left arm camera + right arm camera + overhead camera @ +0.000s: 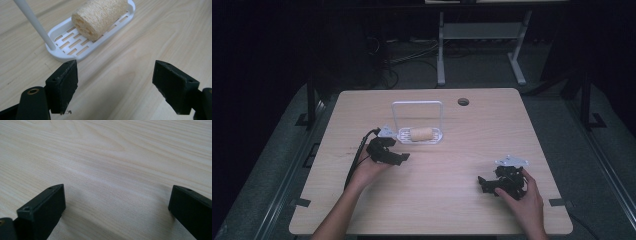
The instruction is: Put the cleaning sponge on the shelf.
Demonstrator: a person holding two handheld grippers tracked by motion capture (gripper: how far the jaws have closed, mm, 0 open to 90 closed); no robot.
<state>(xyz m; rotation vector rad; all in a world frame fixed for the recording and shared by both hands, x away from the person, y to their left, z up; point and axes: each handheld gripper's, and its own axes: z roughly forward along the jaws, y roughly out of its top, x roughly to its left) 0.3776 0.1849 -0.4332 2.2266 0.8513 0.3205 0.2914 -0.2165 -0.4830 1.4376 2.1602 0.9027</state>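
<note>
Black fingers (63, 85) of the left gripper (113, 87) stand wide apart with nothing between them but bare wood. Beyond them, in the upper left of the left gripper view, the loofah sponge (100, 17) lies on its side in the white slotted tray (67, 47), clear of the fingers and not touched by them. The tray's white wire handle (35, 25) rises at its near end, at the far left of that view.

The right gripper (116, 212) also has its fingers well apart, over empty wood, low on the counter (452, 200). In the high view it sits at lower right (503, 182), well apart from the tray (419, 136); the left gripper (388, 154) sits just below and left of the tray.

Judgement: the sponge appears placed and released, and the step in hand is withdrawal. To do it well, the left fingers should remain spread and back off along the counter, away from the handle post, so the light tray is not nudged and the sponge does not roll off its slotted floor. The right gripper needs no part in this.
</note>
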